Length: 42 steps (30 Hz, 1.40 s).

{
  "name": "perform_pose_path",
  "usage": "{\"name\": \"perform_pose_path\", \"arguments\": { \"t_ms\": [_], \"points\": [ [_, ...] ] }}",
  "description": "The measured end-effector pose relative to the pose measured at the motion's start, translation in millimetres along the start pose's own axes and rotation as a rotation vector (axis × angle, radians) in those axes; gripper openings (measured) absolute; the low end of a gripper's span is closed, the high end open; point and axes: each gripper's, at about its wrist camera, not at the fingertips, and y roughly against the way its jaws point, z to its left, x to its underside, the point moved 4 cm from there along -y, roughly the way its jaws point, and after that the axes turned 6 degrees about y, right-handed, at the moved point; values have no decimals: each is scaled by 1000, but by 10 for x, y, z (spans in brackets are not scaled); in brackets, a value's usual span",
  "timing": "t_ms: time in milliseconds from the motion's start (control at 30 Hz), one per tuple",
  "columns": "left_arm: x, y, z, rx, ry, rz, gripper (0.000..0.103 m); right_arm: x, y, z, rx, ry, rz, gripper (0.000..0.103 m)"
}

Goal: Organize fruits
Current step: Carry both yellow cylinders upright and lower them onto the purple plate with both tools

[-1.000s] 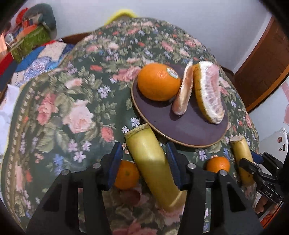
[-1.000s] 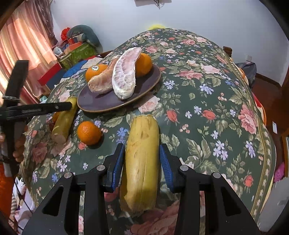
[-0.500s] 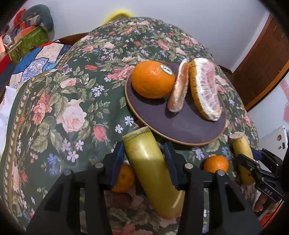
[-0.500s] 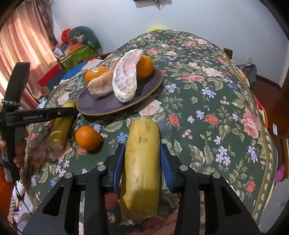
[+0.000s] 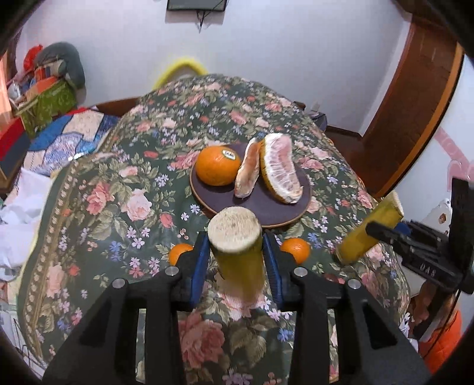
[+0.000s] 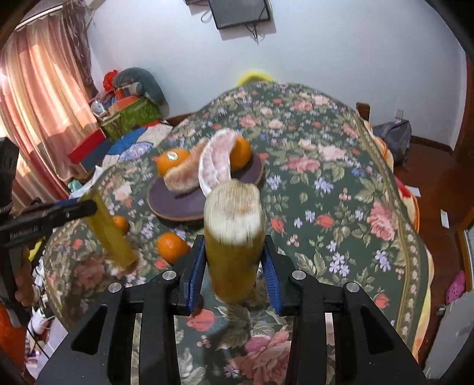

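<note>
Yellow cane pieces [image 5: 237,254] [image 6: 234,242] clamped by left gripper [image 5: 235,263] & right gripper [image 6: 234,263]; lower ends hidden, blurred.

I see a floral cloth [image 5: 118,207] over the table, a quilt [image 5: 74,133] and green box [image 5: 50,103] to its left, pink curtains [image 6: 38,103], a wall screen [image 6: 240,11], and a backpack [image 6: 394,136].

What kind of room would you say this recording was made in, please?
Most likely a room in a home, perhaps a bedroom or living room. A floral cloth covers the big surface under the plate of fruit, folded quilts are piled beside it, and pink curtains hang at the window.
</note>
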Motion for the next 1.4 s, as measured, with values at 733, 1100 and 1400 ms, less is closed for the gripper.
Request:
{"name": "perform_pose_path", "arguments": {
  "t_ms": [733, 1100, 1400],
  "points": [
    [-483, -57, 15, -10, -5, -113, 36, -557, -218, 274, -51, 42, -78, 33],
    [-709, -420, 107, -20, 1, -104, 36, -635, -698, 460, -104, 78, -9, 33],
    [-816, -678, 51, -16, -19, -98, 36, -703, -957, 492, -116, 102, 18, 33]
  ]
}}
